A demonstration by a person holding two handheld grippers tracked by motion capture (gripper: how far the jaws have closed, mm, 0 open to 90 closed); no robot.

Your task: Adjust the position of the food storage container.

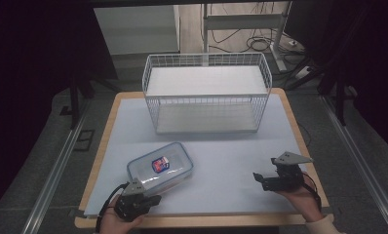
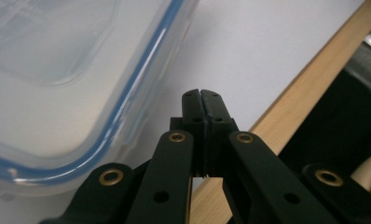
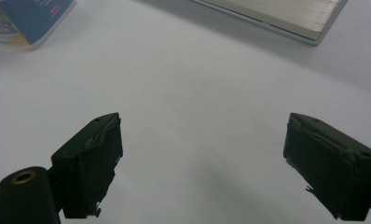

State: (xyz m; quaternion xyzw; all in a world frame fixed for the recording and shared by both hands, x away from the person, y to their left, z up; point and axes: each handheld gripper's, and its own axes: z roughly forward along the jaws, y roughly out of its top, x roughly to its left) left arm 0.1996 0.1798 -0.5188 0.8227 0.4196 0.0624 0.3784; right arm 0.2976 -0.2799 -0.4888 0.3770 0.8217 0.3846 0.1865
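Left gripper (image 2: 202, 100) pinched closed beside container (image 1: 160, 167); right gripper (image 3: 202, 163) spread wide, empty.

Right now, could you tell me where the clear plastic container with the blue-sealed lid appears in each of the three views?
High view: the plastic container lies left of centre on the white mat, just ahead of the left tongs.
Left gripper view: its blue-sealed lid corner takes up the upper left, beside the shut jaws.
Right gripper view: a labelled corner of it peeks in at the top left.
Shared landmark: the white mat.
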